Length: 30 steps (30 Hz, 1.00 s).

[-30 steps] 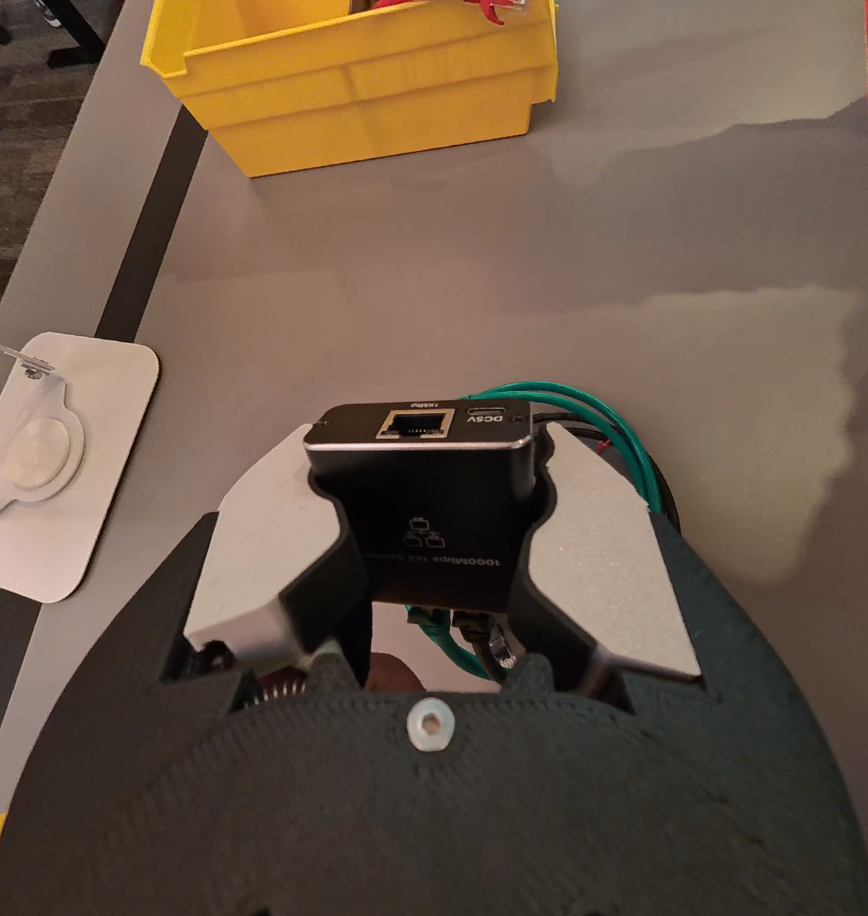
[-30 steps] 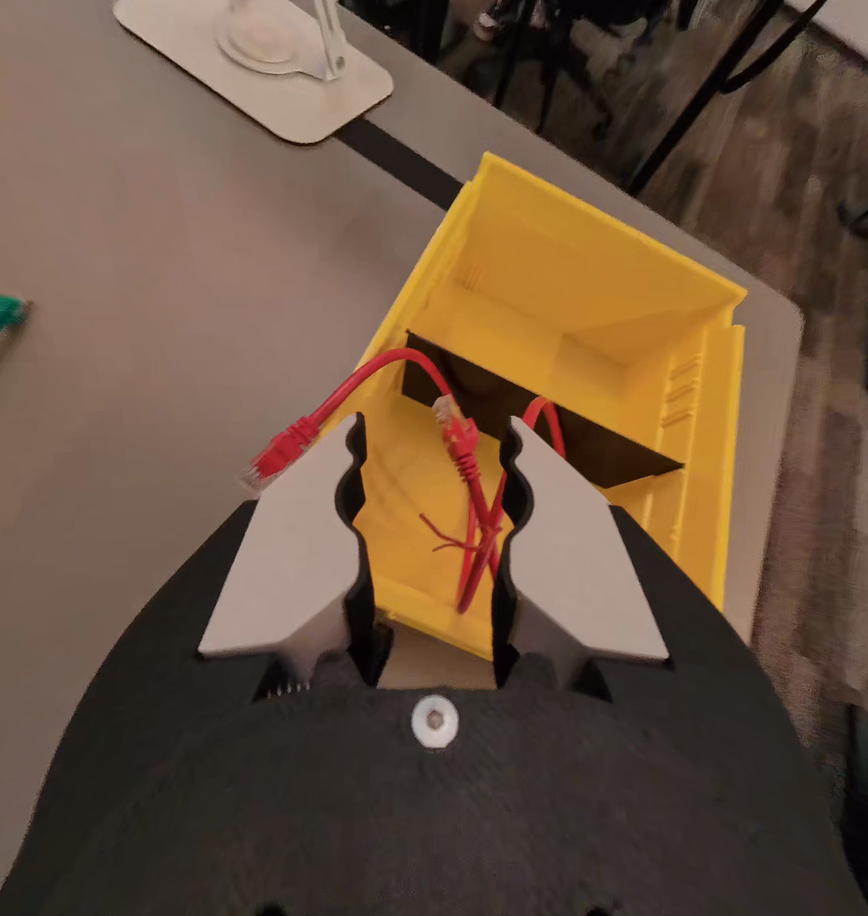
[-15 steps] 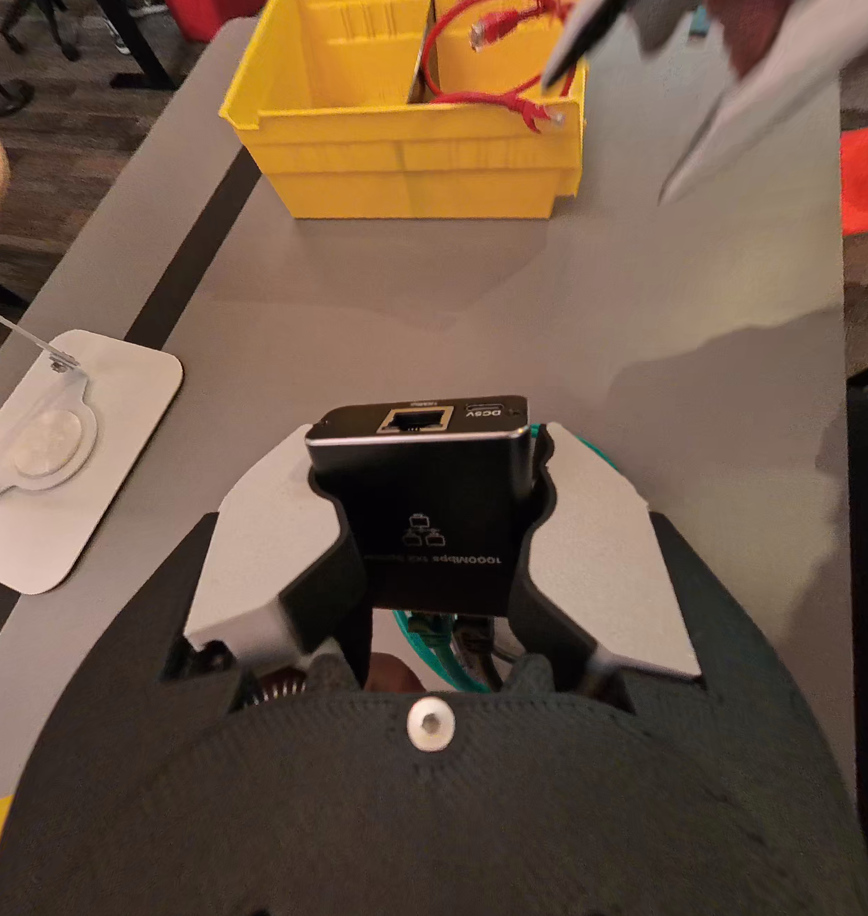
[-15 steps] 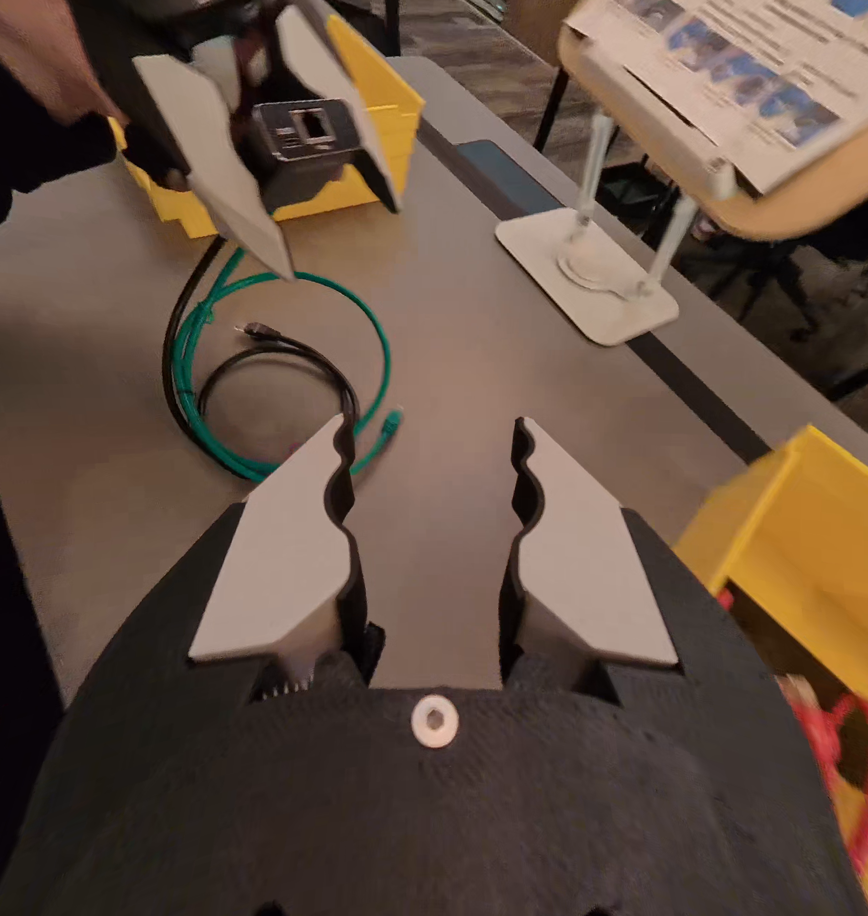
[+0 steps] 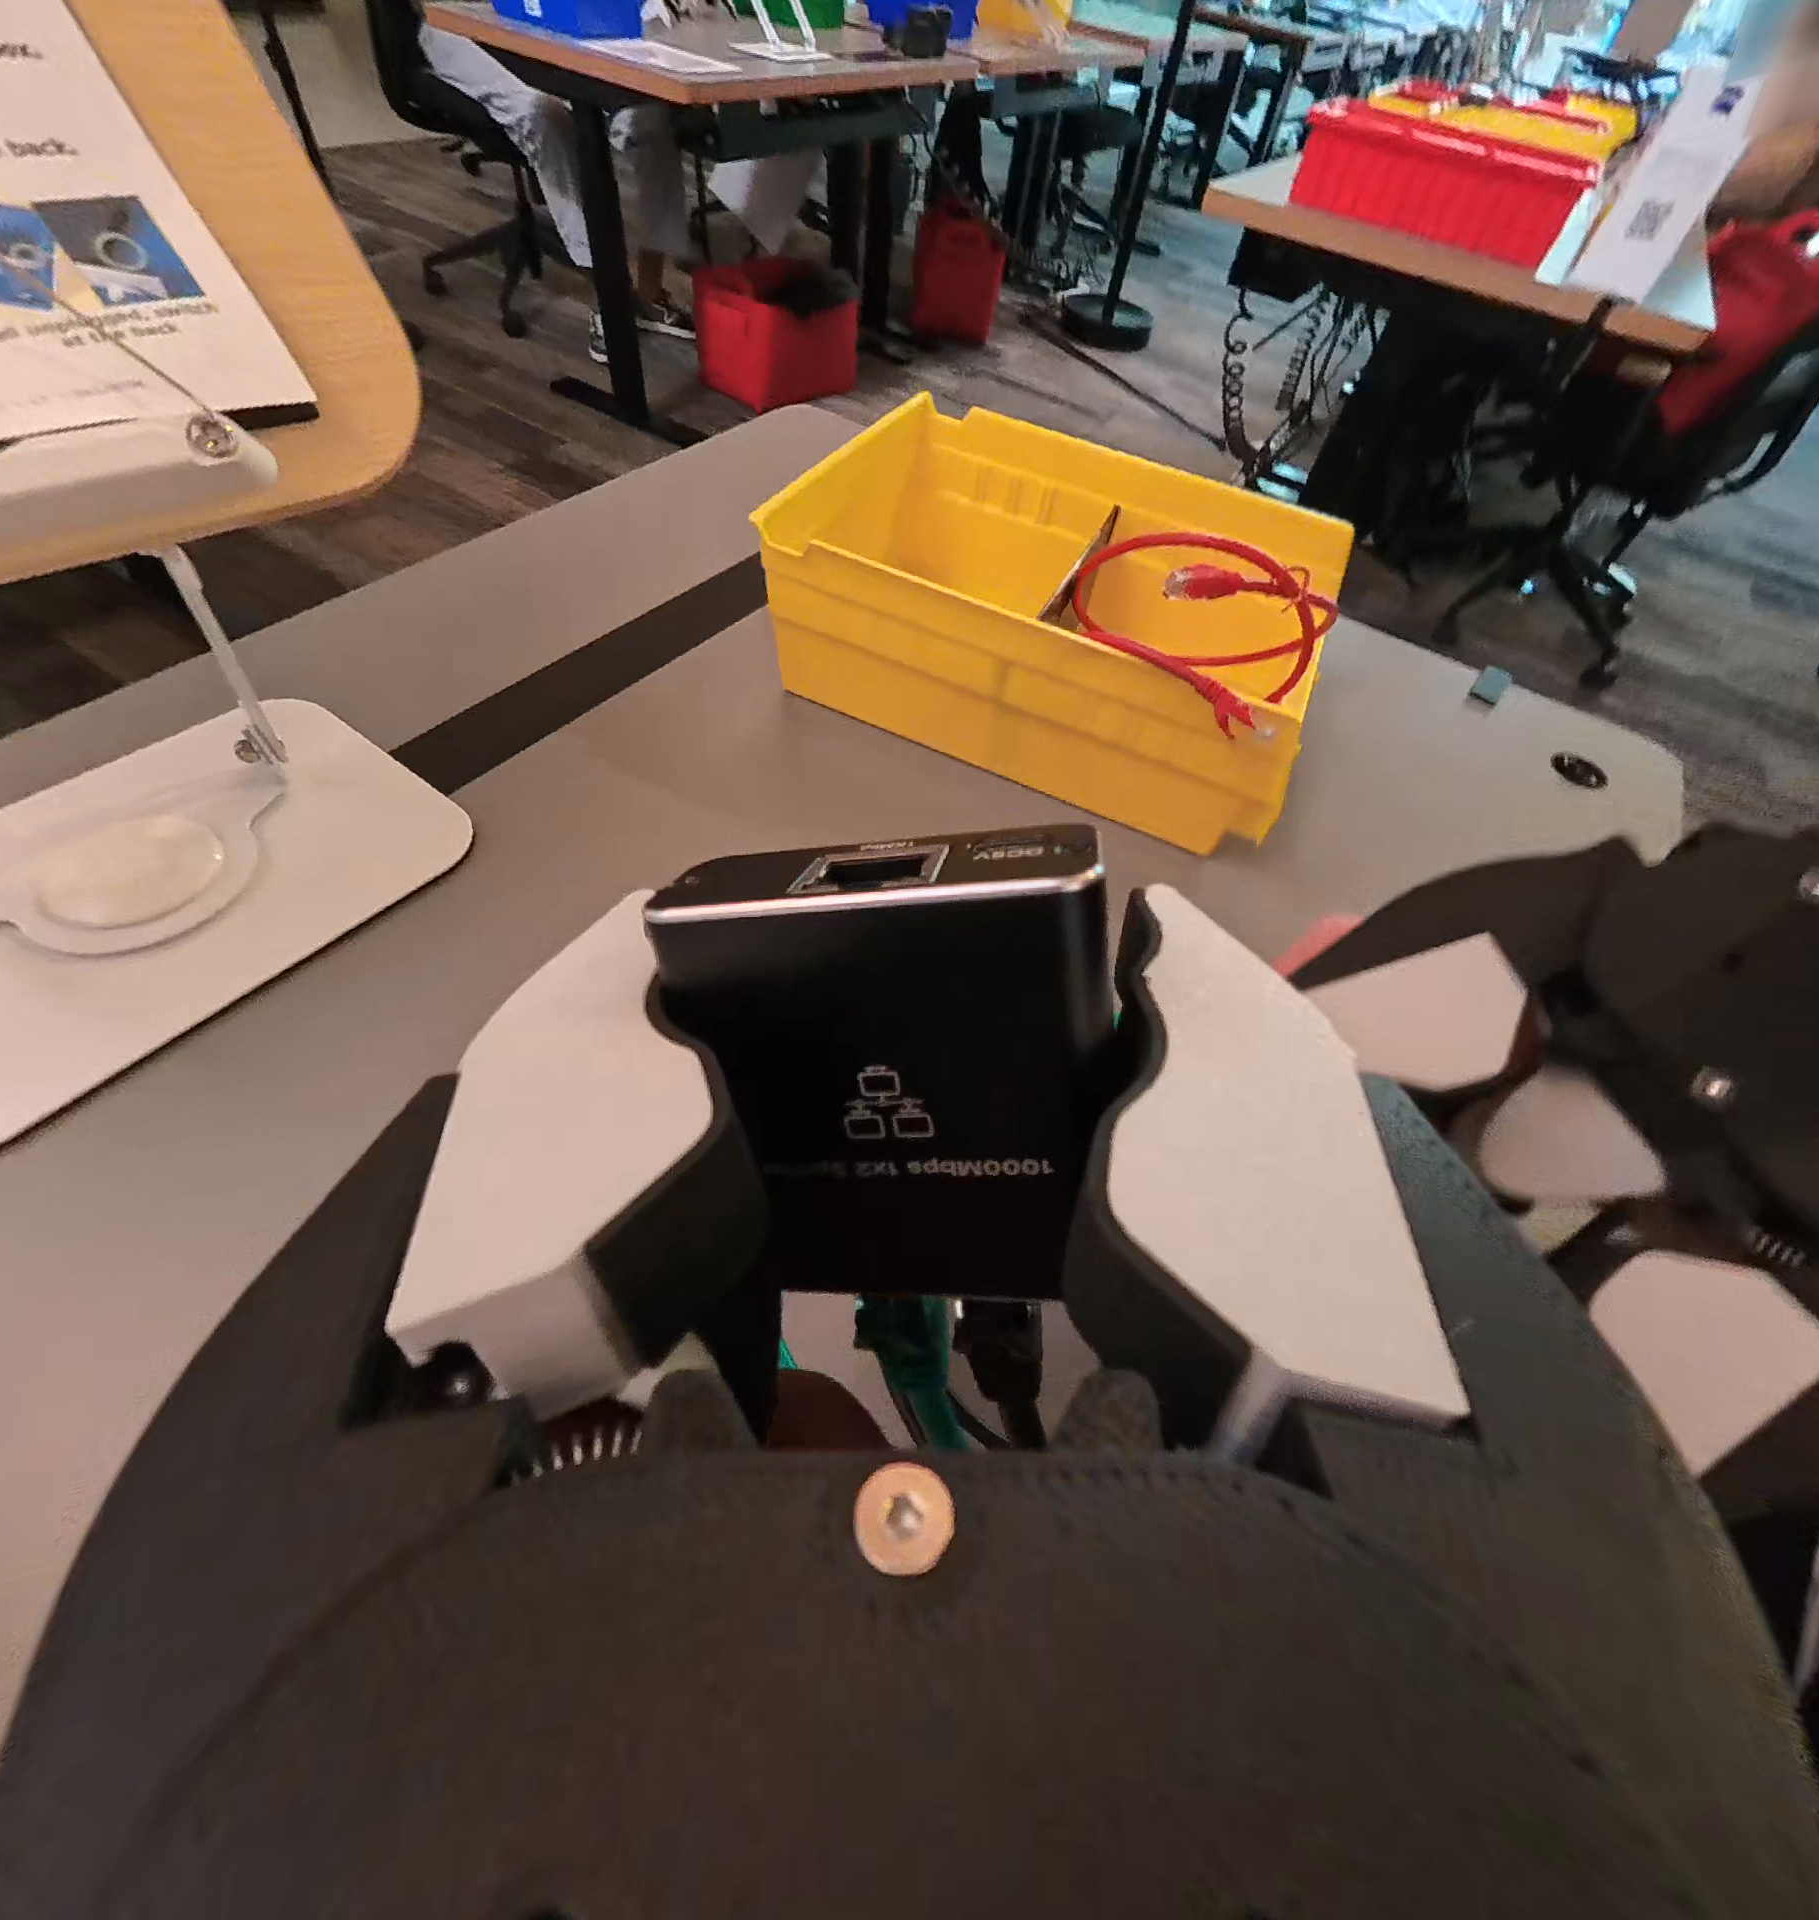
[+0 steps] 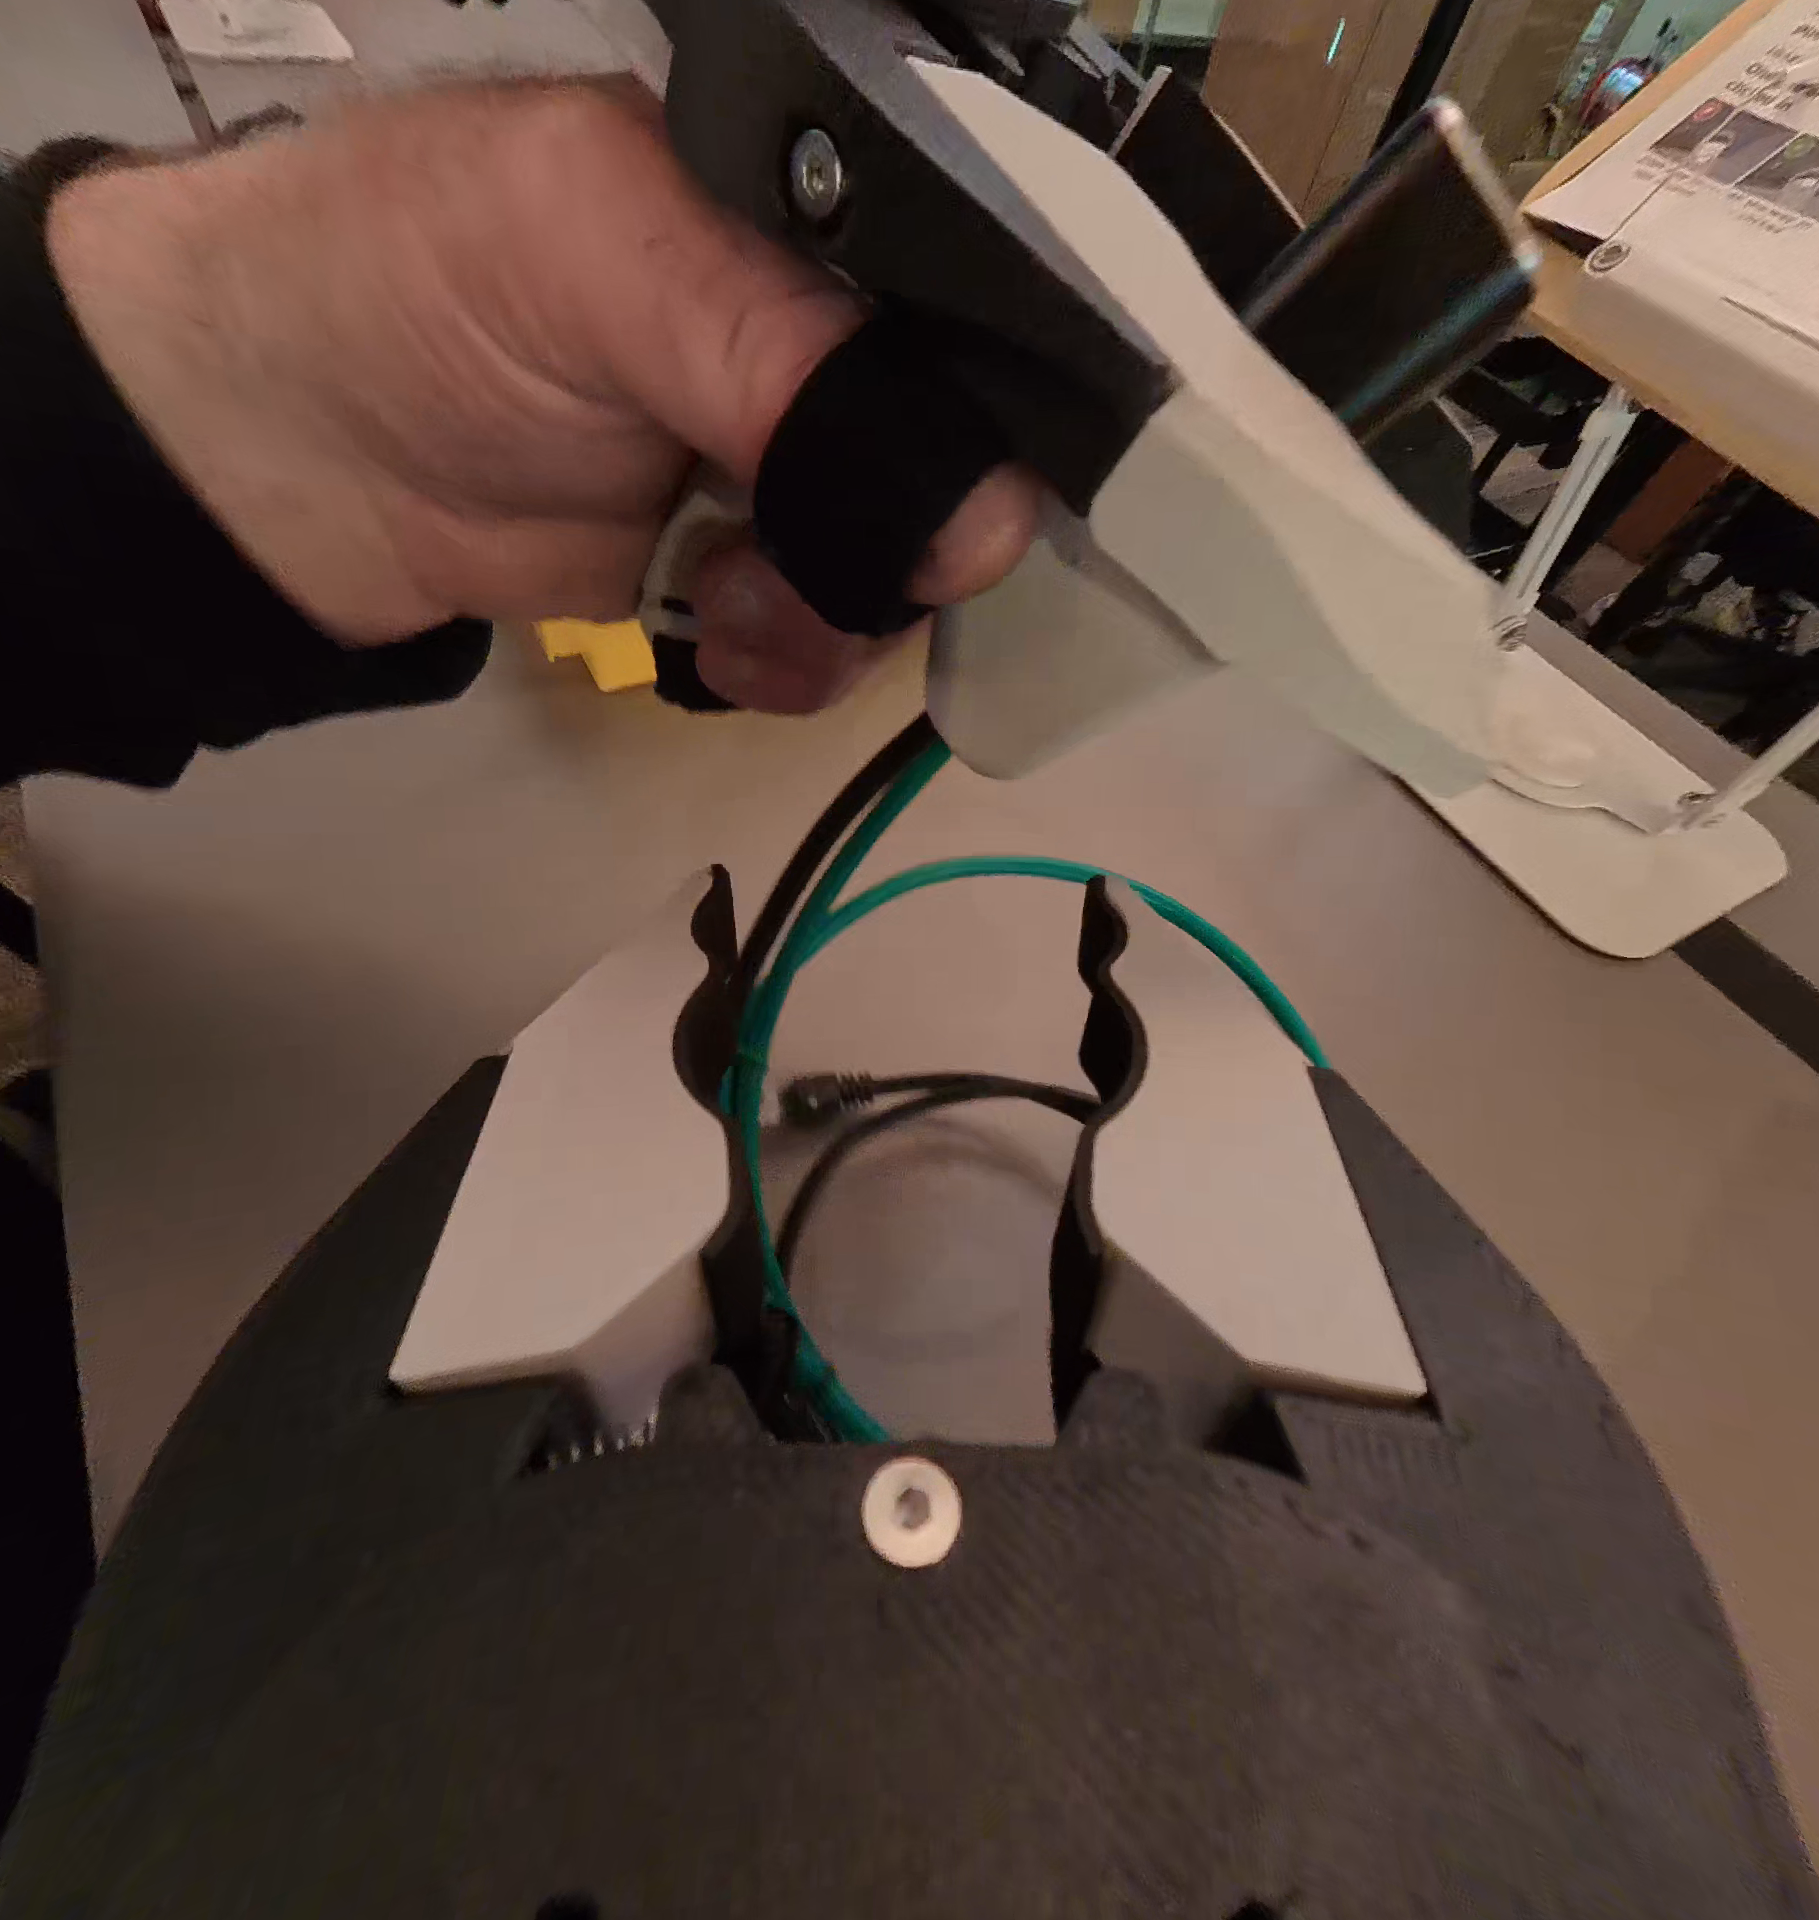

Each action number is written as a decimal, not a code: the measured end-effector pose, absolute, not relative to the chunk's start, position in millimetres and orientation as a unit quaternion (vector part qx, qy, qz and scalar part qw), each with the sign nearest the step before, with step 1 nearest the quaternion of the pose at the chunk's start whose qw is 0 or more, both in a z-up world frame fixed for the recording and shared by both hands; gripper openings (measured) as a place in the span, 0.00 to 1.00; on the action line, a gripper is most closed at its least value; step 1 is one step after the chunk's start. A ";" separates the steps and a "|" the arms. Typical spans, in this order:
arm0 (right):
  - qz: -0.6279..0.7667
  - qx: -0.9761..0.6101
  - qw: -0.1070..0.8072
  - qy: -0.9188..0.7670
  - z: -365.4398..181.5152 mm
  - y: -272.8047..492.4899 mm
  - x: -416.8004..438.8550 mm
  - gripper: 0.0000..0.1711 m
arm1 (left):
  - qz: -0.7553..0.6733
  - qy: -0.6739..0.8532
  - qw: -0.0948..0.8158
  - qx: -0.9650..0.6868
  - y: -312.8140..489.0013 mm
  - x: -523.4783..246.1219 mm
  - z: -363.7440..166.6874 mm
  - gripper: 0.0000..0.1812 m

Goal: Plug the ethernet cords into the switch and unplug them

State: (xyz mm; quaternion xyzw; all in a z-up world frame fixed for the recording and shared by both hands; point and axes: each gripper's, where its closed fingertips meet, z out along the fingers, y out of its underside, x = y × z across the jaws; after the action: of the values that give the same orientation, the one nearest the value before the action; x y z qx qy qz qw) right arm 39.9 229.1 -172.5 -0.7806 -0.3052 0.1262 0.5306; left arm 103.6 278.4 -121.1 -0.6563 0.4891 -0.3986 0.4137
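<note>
The left gripper [image 5: 889, 956] has its fingers clamped on the flat sides of the switch [image 5: 889, 1049], held above the desk [image 5: 593, 727]; it looks a small, rigid, smooth box, likely light and slippery. A green cord [image 6: 749, 1049] and a black cable [image 6: 780, 925] hang limp from its rear. The right gripper [image 6: 900, 914] is spread wide around them, gripping nothing. Right of the switch, the yellow bin [image 5: 988, 665] holds a red cord [image 5: 1196, 623] in its right compartment; the left compartment looks empty.
</note>
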 end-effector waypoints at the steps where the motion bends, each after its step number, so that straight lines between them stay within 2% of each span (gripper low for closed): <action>1: 0.137 -0.782 0.530 -0.298 -174.7 232.5 34.4 0.39 | -0.402 0.480 0.416 -0.660 278.8 104.3 -120.7 0.42; 4: 0.149 -0.787 0.515 -0.305 -187.2 242.5 18.2 0.36 | -0.406 0.466 0.419 -0.665 276.9 107.3 -118.7 0.42; 5: 0.143 -0.787 0.513 -0.311 -190.8 246.2 15.6 0.31 | -0.409 0.465 0.418 -0.665 275.0 108.2 -117.4 0.42; 6: 0.137 -0.785 0.516 -0.316 -192.2 249.1 14.5 0.17 | -0.407 0.464 0.417 -0.667 274.6 108.3 -117.5 0.42; 8: 0.121 -0.781 0.515 -0.332 -193.7 252.0 14.4 0.11 | -0.400 0.461 0.420 -0.672 277.1 106.8 -118.0 0.42; 14: 0.151 -0.774 0.486 -0.378 -196.1 240.3 27.9 0.06 | -0.431 0.474 0.394 -0.659 271.9 106.8 -115.4 0.45; 19: 0.264 -0.764 0.395 -0.437 -196.6 210.1 55.1 0.02 | -0.410 0.549 0.411 -0.602 262.6 95.5 -105.6 0.44; 25: 0.392 -0.715 0.252 -0.521 -208.7 163.4 81.9 0.02 | -0.234 0.692 0.493 -0.472 252.2 82.0 -101.3 0.48; 30: 0.373 -0.685 0.135 -0.611 -228.1 130.3 93.2 0.02 | -0.131 0.824 0.402 -0.378 225.0 75.1 -139.0 0.53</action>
State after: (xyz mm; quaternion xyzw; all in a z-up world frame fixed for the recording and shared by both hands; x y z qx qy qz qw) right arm 93.2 130.3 -228.1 -0.6852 -0.6110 0.3728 0.1350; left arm 75.1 225.0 -139.0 -0.3781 0.8238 -0.1310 0.4015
